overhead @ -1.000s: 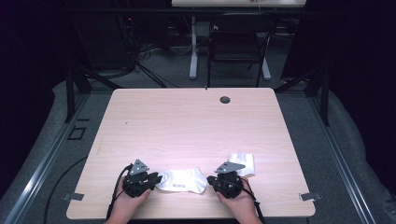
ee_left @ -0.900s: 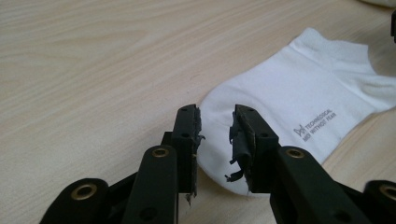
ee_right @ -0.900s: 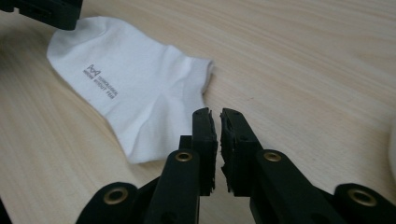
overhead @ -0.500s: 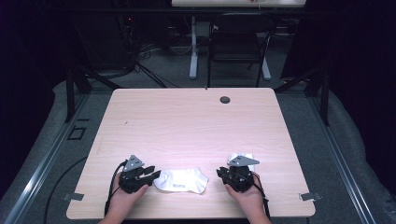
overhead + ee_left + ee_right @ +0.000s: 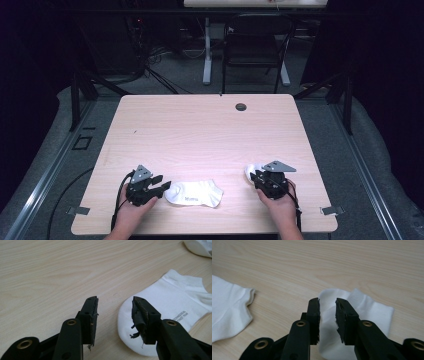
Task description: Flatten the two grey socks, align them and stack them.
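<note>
A white ankle sock [image 5: 195, 194] lies flat near the table's front edge. My left gripper [image 5: 166, 187] is at its toe end, open. In the left gripper view my left gripper [image 5: 115, 302] has one jaw over the bare wood and the other over the sock's toe [image 5: 170, 302], with nothing pinched. A second white sock [image 5: 248, 171] lies to the right, partly hidden under my right gripper [image 5: 256, 176]. In the right gripper view my right gripper [image 5: 327, 302] stands a little open above that folded sock [image 5: 372, 312], with the first sock [image 5: 229, 307] off to the left. Both pairs of jaws have just been opening.
The light wooden table [image 5: 210, 135] has a dark round cable grommet [image 5: 241, 106] near its far edge. Behind the table stand a black chair [image 5: 255, 55] and a desk leg [image 5: 207, 50] on grey floor.
Both grippers have let go of the middle sock, which now lies flat. My right gripper has moved right onto the second sock. The left gripper has drawn back slightly and opened.
</note>
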Demonstrator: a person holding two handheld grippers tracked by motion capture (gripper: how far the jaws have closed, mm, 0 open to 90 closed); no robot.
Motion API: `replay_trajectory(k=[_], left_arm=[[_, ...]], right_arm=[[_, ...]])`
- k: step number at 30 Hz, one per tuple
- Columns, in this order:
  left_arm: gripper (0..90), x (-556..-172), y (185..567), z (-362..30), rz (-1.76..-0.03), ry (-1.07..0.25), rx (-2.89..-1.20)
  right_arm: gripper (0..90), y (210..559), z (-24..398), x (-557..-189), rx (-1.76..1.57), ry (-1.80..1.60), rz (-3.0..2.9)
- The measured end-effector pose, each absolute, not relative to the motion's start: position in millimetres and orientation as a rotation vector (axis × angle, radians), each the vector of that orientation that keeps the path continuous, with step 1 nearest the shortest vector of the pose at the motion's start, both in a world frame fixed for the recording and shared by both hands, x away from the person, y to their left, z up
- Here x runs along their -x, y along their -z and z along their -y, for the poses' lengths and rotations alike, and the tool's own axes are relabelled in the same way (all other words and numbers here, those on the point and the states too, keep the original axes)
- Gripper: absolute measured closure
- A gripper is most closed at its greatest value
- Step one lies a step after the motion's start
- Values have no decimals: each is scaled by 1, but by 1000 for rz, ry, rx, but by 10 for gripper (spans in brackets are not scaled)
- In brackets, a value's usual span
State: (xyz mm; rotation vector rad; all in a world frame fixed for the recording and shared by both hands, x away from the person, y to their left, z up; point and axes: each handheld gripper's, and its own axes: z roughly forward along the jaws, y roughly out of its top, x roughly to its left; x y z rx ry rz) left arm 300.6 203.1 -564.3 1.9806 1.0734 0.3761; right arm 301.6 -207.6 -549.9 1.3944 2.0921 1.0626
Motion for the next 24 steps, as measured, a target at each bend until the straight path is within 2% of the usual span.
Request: replay_trajectory(k=[7,18,24], left_arm=[[546,-301,564,-203,-1083,-374,-1981],[542,-301,564,-203,-1083,-375,-1982],[542,-300,565,-202,-1080,-370,-1982]], right_arm=[[709,552,216,-305,-1435,-1065,-2067],[620,559,201,-303,-1405,-1030,-2157],[600,563,197,-304,-1384,-971,-2183]])
